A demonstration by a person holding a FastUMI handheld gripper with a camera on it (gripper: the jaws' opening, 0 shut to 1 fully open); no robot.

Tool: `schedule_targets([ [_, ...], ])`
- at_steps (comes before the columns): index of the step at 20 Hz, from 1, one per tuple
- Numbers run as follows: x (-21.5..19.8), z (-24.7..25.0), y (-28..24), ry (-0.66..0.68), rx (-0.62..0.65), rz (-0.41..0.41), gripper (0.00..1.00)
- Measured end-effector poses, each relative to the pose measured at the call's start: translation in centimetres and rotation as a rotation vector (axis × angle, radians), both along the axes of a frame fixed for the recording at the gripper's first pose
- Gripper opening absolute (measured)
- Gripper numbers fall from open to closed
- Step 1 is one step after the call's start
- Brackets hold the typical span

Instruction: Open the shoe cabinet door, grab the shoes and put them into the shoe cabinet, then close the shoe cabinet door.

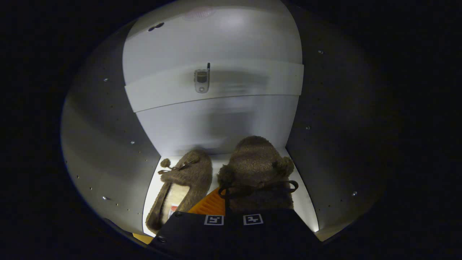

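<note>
I look into the open shoe cabinet [216, 122], at its white back panel and pale floor. One brown fuzzy slipper [184, 184] with a bow and a pompom lies on the cabinet floor [306, 206], toe toward the back wall. The second brown slipper [258, 169] stands to its right, directly over my gripper [236, 202], toe near the back panel. One fingertip [207, 205] shows at this slipper's left side; the other is hidden under the fur. The fingers stand close together, shut on this right slipper.
A white shelf [252, 83] crosses the cabinet above the slippers, and a small grey phone-like device [201, 80] rests at its front edge. Grey side walls [108, 144] with rows of small peg holes close in left and right.
</note>
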State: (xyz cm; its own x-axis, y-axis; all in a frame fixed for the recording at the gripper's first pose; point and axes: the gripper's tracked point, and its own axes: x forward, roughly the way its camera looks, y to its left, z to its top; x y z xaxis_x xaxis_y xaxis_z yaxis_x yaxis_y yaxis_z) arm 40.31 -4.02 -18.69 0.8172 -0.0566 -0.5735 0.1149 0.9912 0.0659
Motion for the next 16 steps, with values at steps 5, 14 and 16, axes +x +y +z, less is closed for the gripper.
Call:
schedule_targets([
  [5,1.6,-2.9,-1.3,0.119,0.038,-0.002,0.05],
  [14,0.9,-2.9,-0.5,0.082,-0.03,0.043,0.3],
  [16,0.0,-1.9,-0.2,0.05,-0.044,0.038,0.48],
])
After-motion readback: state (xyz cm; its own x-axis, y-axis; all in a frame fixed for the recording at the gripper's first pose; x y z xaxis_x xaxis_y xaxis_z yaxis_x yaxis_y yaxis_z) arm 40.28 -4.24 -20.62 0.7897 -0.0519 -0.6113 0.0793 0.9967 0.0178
